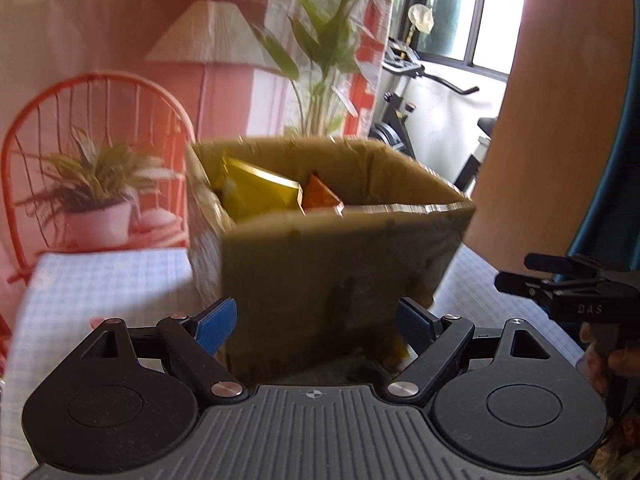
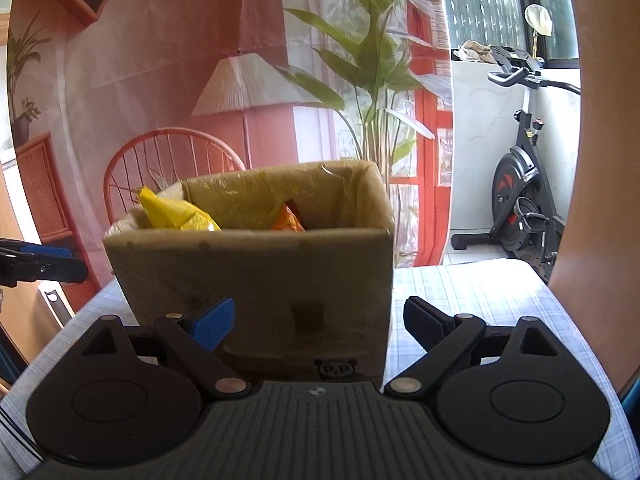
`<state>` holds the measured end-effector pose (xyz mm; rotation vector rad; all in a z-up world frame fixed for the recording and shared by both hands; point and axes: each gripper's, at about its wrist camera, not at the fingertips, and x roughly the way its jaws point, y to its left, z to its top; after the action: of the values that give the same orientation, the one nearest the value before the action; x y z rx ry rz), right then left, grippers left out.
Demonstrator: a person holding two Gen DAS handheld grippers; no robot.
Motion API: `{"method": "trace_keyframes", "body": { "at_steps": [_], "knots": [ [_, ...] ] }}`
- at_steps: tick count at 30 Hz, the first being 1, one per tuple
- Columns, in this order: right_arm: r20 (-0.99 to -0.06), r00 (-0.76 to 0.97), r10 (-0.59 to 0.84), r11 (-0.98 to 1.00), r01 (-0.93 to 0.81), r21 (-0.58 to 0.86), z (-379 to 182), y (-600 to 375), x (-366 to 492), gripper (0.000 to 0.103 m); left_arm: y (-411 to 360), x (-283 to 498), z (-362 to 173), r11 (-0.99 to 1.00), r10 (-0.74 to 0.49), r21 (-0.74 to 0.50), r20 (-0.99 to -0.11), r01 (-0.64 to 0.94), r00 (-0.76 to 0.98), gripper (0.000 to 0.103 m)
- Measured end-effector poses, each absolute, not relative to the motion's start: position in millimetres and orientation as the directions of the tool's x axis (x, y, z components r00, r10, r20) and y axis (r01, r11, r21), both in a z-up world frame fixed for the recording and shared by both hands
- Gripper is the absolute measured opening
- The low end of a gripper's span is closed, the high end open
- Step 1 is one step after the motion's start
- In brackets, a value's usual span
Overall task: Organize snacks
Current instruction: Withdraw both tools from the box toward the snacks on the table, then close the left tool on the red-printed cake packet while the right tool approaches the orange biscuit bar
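Both tools nearing the snack box, nothing gripped.

Left wrist view: left tool [image 1: 316,326] is hovering with fingers apart just in front of the cardboard box [image 1: 320,264] on the desk [image 1: 112,280]; yellow packet [image 1: 256,190] and orange packet [image 1: 322,200] are sitting inside the box. Right wrist view: right tool [image 2: 318,326] is also spread wide, empty, facing the box. Risk, judging: blurry approach, a finger clipping the box wall and shoving or tipping it.

One cardboard box [image 2: 256,276]; two snack packets: one yellow [image 2: 176,212], one orange [image 2: 288,222].
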<state>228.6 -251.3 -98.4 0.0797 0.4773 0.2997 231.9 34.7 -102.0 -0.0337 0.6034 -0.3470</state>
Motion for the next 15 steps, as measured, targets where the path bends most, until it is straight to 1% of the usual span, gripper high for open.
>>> {"method": "trace_keyframes", "body": {
  "at_steps": [4, 9, 15],
  "knots": [
    [-0.457, 0.847, 0.271, 0.963, -0.241, 0.124, -117.3, -247.3, 220.4, 0.094, 25.9, 223.3, -131.4, 0.940, -0.337, -0.153, -0.573, 0.306, 0.747, 0.090],
    [-0.478, 0.830, 0.288, 0.957, -0.233, 0.171, -134.9, -248.3, 215.0, 0.094, 15.5, 221.5, -158.0, 0.929, -0.367, -0.195, -0.607, 0.316, 0.705, 0.091],
    [-0.494, 0.831, 0.255, 0.967, -0.220, 0.128, -145.1, -251.5, 209.2, 0.093, -0.2, 225.4, -183.5, 0.920, -0.382, -0.205, -0.665, 0.335, 0.642, 0.091]
  ]
}}
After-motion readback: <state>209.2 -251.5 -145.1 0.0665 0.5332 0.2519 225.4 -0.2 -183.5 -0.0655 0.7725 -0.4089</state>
